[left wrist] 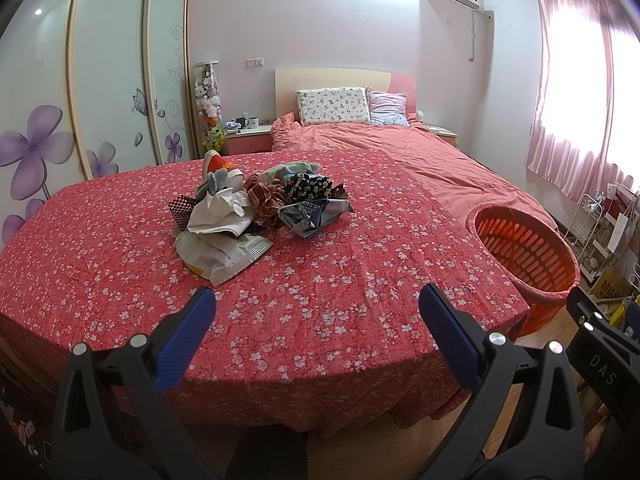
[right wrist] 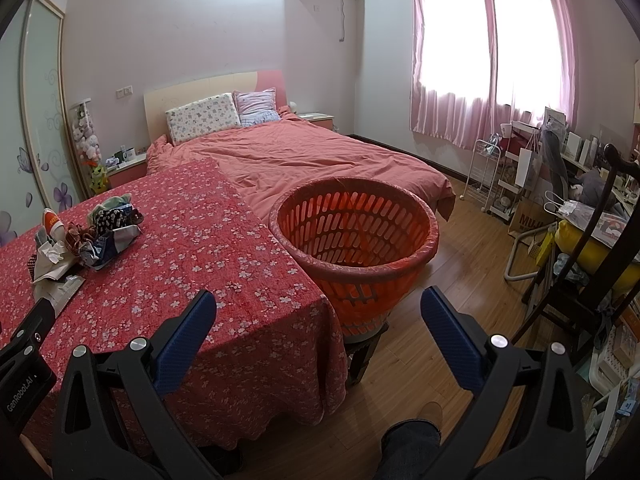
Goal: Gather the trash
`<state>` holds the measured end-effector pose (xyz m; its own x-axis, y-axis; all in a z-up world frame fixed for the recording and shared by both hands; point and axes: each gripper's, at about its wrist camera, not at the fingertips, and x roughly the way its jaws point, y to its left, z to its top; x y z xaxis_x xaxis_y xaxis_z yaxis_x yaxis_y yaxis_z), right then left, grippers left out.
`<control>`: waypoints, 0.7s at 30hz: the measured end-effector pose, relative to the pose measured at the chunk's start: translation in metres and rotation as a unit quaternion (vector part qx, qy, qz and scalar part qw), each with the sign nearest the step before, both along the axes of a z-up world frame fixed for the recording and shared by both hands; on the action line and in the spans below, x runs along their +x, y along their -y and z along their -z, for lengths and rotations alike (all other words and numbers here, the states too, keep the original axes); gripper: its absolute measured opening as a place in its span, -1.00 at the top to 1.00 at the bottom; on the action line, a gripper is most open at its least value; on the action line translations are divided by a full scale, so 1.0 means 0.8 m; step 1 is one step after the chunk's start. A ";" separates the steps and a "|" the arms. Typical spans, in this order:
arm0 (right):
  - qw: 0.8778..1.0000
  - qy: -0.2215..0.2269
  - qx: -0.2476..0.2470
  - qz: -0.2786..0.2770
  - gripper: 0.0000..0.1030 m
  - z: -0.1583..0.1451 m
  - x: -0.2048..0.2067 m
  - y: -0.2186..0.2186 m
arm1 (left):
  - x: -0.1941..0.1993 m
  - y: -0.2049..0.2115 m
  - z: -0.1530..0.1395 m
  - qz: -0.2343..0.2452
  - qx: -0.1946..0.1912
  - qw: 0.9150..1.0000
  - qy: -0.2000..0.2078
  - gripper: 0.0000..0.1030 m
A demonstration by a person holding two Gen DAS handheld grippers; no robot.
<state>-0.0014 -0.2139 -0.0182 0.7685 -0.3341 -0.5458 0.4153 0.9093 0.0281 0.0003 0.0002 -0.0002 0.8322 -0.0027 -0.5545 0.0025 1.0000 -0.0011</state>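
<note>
The left gripper [left wrist: 316, 300] stood spread and empty, the trash pile [left wrist: 256, 208] well ahead of its jaws. The right gripper [right wrist: 318, 304] was likewise spread and empty, the orange basket [right wrist: 354, 236] just ahead between its jaws.

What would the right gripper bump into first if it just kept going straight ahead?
Probably the orange basket. The right gripper, jaws open, points at its near wall beside the red tablecloth, though depth is hard to judge.

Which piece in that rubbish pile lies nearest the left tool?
The white-and-grey wrapper with the zigzag edge; it sits at the pile's front, ahead of the crumpled paper.
</note>
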 end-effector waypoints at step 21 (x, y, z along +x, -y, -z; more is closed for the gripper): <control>1.000 0.001 0.001 0.002 -0.96 0.001 -0.004 0.001 | 0.000 0.000 0.000 0.000 0.000 1.000 0.000 -0.93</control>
